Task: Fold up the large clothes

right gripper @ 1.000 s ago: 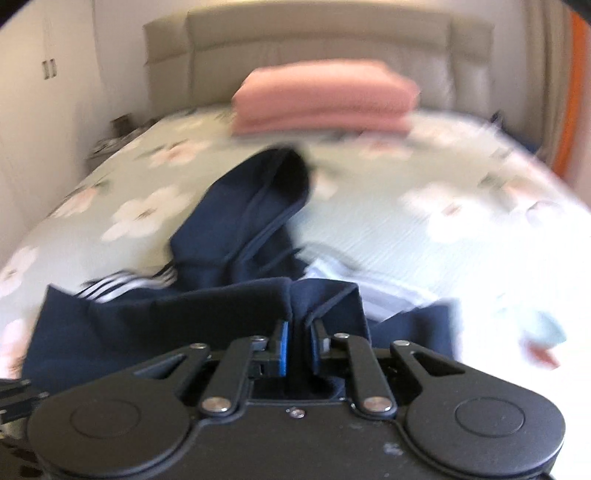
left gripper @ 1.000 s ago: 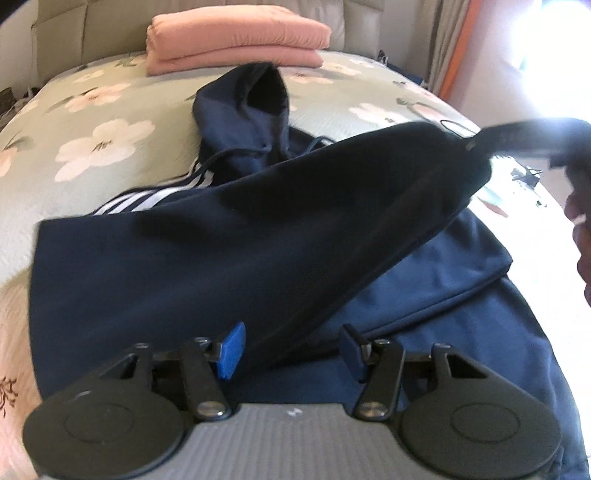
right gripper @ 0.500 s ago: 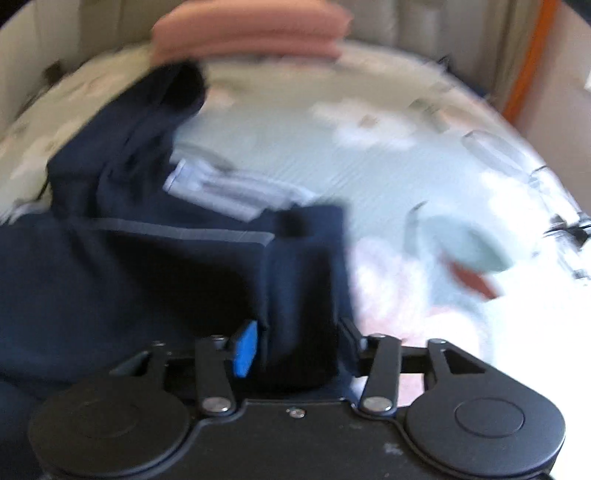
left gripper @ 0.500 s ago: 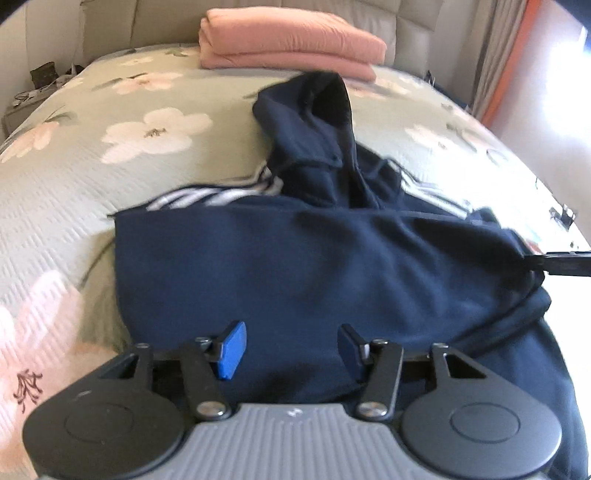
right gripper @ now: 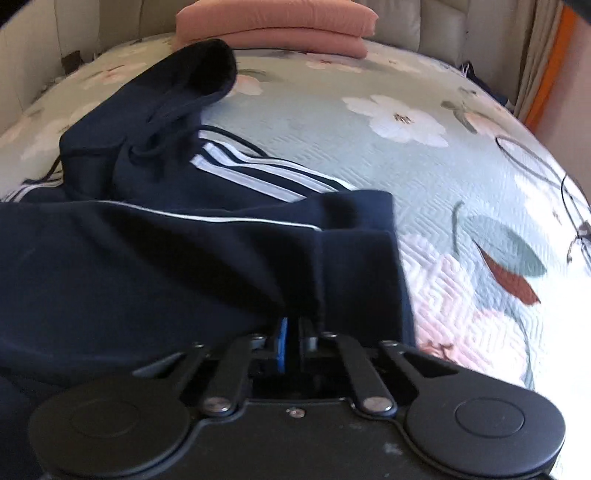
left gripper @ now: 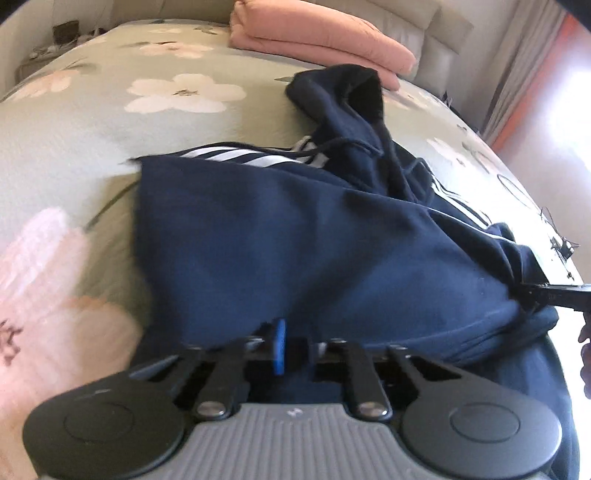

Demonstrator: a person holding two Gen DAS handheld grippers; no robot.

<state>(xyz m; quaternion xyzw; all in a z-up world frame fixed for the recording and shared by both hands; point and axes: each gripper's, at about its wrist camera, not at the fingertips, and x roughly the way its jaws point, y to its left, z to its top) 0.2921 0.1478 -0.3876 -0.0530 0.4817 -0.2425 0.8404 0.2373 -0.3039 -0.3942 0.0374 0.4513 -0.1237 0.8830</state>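
Note:
A navy hoodie [left gripper: 295, 229] with white stripes lies on the bed, one sleeve folded across its body and its hood [left gripper: 343, 96] pointing at the headboard. My left gripper [left gripper: 297, 343] is at the hoodie's near edge; its jaws are closing, with navy cloth between the pads. In the right wrist view the hoodie [right gripper: 147, 266] fills the left side, and the sleeve cuff [right gripper: 354, 251] lies just over my right gripper [right gripper: 295, 332]. That gripper is shut, with cloth bunched at its tips. From the left wrist view, the right gripper [left gripper: 532, 293] pinches the hoodie's right edge.
A folded pink blanket [left gripper: 317, 40] [right gripper: 273, 26] sits by the padded headboard. The flowered green bedcover [left gripper: 110, 110] [right gripper: 406, 166] shows around the hoodie. A small black cable [right gripper: 576, 229] lies near the bed's right edge. A hand [left gripper: 585, 354] shows at the right border.
The right gripper brought the sleeve down onto the hoodie's body, opened, then shut again at the cuff. The left gripper's jaws went from wide apart to nearly together at the near edge.

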